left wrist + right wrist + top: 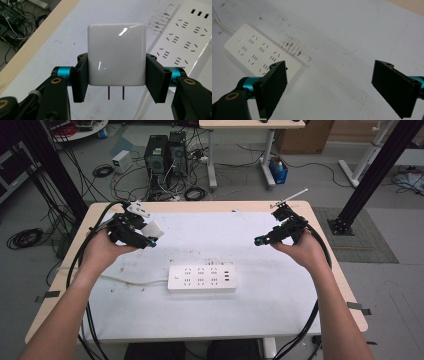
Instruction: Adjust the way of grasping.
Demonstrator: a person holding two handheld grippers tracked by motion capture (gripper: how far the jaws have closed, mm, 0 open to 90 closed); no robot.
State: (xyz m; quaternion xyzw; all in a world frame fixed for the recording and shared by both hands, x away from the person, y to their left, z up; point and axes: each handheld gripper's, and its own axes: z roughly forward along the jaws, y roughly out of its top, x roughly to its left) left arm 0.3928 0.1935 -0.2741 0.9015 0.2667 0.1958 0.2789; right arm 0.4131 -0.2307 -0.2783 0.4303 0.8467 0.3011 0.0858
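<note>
White sheet (280, 295) covers most of the light wood table (330, 270); dark smudges mark it just behind the centre. On the floor beyond the table: two black computer towers (166, 152) side by side, a small white box (121, 161) to their left, tangled cables (125, 182) around them. A blue container (278, 171) stands by the leg of a second table (250, 124) farther back.

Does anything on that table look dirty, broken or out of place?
Nothing looks broken. The white table cover has dark smudges just behind the power strip, plain in the right gripper view. The white charger is held off the table between the left gripper's fingers, prongs bare, not plugged in.
</note>
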